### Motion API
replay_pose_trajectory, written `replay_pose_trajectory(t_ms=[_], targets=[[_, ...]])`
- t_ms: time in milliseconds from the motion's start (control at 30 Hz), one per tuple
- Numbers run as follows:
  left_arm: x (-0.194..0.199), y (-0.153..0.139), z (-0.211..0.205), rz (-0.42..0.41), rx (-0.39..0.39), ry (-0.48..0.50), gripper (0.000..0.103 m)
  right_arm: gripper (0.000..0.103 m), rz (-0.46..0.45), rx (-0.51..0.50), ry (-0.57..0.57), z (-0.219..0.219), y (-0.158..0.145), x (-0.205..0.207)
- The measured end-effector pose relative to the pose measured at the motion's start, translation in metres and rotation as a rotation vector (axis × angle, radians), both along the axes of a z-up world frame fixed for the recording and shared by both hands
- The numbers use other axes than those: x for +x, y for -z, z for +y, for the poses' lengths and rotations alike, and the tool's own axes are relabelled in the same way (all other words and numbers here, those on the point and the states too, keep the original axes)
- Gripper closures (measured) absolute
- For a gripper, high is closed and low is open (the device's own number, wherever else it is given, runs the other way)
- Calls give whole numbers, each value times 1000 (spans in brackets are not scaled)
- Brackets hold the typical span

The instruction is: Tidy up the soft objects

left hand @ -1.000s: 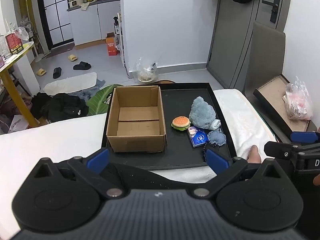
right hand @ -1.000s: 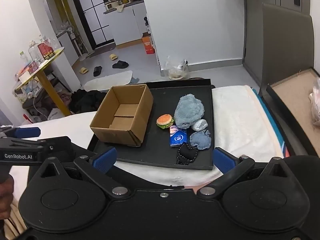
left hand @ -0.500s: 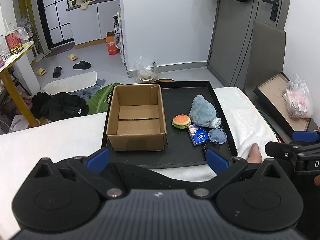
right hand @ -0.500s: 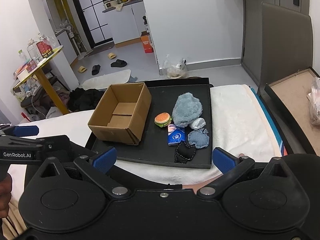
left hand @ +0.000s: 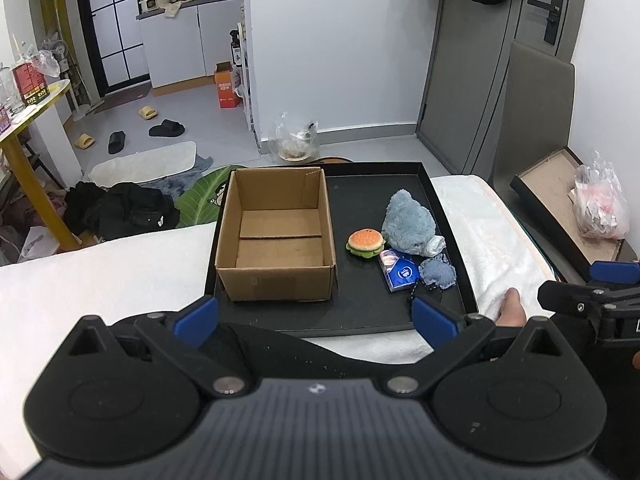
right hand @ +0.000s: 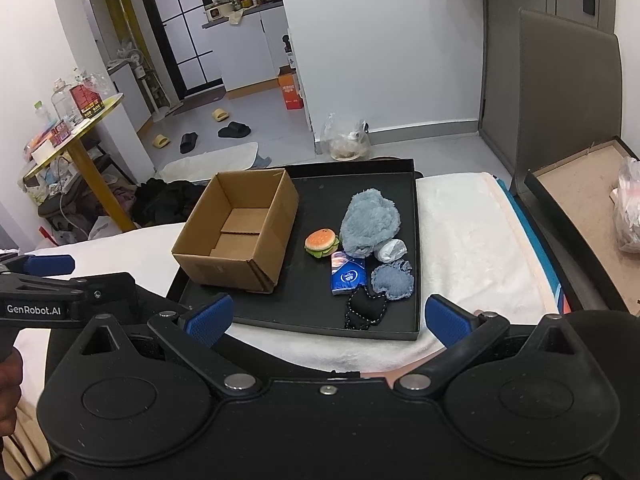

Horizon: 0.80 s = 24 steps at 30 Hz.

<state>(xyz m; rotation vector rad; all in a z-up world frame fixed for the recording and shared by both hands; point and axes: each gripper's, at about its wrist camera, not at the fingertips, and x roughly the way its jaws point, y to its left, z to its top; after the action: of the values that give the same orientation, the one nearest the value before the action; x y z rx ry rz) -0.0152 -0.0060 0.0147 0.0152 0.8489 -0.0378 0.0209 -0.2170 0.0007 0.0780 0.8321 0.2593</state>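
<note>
White towel (right hand: 472, 240) covers the bed, and a black tray (right hand: 320, 308) lies on it with soft things.

Nearest, the left gripper (left hand: 316, 314) and the right gripper (right hand: 326, 316) hang before the tray edge, both spread wide and holding nothing; on the tray's right side lie a black pouch (right hand: 365, 309), a blue tissue pack (right hand: 348, 276), a small grey-blue pad (right hand: 393, 280), a burger toy (right hand: 321, 241) and a fluffy blue plush (right hand: 370, 222); the open cardboard box (right hand: 240, 236) stands on the left side; behind is grey floor with slippers (right hand: 234, 130).

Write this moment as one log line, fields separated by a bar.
left gripper: open, holds nothing | right gripper: open, holds nothing | box: empty, on tray | toys: on tray beside box
</note>
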Motion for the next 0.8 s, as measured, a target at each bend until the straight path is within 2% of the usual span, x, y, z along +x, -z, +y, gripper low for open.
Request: replay_pose_trajectory(t_ms=[800], targets=[[1,0,-1,0,-2,-10,0,0,-5,-9,-4,1,1,1]])
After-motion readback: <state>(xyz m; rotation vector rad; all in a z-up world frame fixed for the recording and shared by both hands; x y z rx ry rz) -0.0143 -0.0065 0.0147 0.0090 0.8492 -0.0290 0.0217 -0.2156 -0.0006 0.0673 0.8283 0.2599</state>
